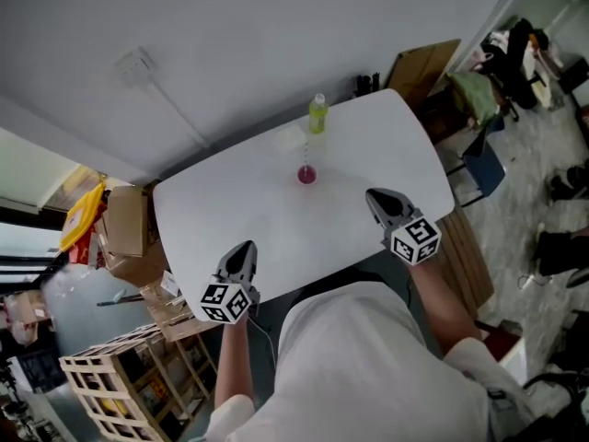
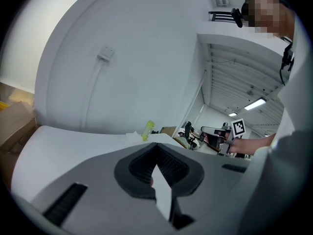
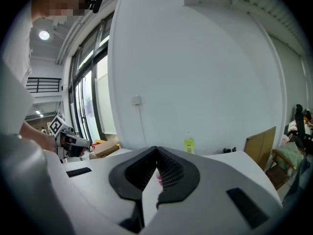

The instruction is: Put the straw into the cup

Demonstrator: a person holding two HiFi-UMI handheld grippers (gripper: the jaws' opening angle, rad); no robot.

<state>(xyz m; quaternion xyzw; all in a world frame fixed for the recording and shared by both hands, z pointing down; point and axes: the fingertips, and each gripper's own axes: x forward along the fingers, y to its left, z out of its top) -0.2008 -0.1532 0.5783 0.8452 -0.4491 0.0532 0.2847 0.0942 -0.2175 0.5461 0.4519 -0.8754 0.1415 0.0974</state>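
White table [image 1: 230,210] w/ pink cup [image 1: 306,174], green bottle [image 1: 317,115]; label too small.

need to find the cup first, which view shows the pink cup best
Head view: the pink cup shows whole and unobstructed. The right gripper view shows only a pink sliver past its fingers; the left gripper view hides it behind its fingers.

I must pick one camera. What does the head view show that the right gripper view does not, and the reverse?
Only the head view: the right tool from outside and the wooden crate. Only the right gripper view: a ceiling lamp and that tool's jaws close up, shut and empty. Both: the green bottle, the left tool, the white table and the pink cup, only a sliver behind the jaws.
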